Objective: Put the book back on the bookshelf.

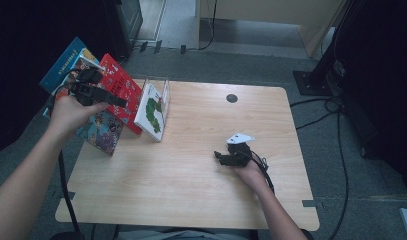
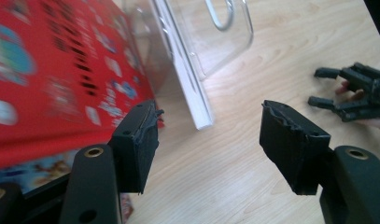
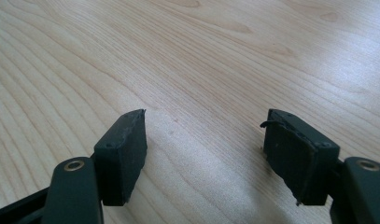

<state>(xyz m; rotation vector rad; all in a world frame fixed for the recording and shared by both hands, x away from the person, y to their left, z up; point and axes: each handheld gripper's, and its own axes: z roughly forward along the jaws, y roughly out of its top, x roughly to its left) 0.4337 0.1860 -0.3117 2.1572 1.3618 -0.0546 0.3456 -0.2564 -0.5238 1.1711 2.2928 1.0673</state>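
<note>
My left gripper [image 1: 120,101] is held above the table's left edge, open, with nothing between its jaws. It points at a red book [image 1: 118,85] that leans among other books; in the left gripper view the red book [image 2: 61,70] lies just beyond the left jaw. A white book with a green caterpillar [image 1: 152,111] leans against a clear plastic stand [image 1: 165,95], and its thin white edge [image 2: 190,88] runs down between the jaws. My right gripper [image 1: 218,157] rests low on the wooden table [image 1: 191,175] at the right, open over bare wood [image 3: 204,70].
A blue book [image 1: 63,65] and a colourful picture book [image 1: 103,131] lean behind and below the red one, overhanging the table's left edge. A black round grommet [image 1: 232,98] sits near the far edge. Cables [image 1: 336,130] and a dark stand base [image 1: 311,80] are on the floor at right.
</note>
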